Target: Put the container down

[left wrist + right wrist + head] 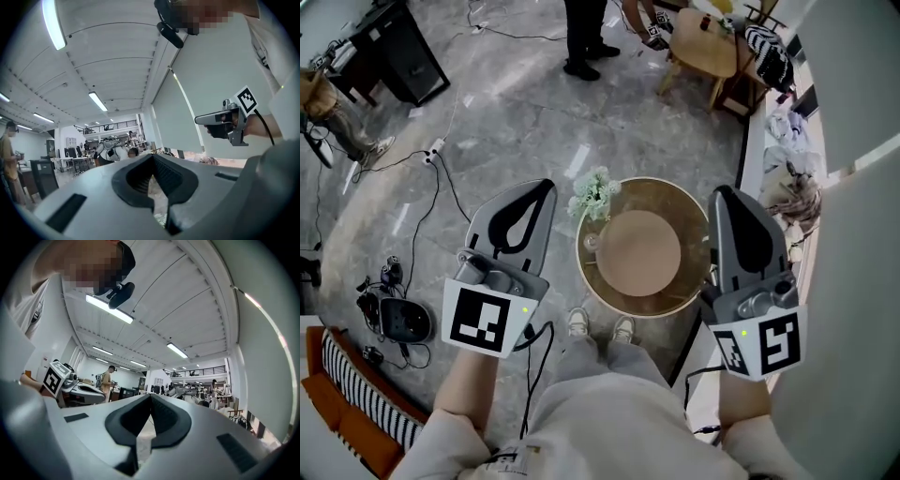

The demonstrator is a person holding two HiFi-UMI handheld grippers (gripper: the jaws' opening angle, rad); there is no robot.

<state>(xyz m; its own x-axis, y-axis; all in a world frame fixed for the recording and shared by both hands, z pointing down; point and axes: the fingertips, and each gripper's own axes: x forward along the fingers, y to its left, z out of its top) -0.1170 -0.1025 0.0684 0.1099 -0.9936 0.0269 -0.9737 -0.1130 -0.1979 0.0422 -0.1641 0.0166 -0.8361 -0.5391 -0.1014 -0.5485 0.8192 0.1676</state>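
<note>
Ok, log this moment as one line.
left hand-held gripper: shut, empty | right hand-held gripper: shut, empty | both flank round table in head view | flowers at table's far edge

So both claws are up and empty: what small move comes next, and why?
Probably just pull both back and rest. The left claw and right claw are shut and empty, either side of the round table, and the tan round container already sits on it beside the flowers, so the job looks done.
</note>
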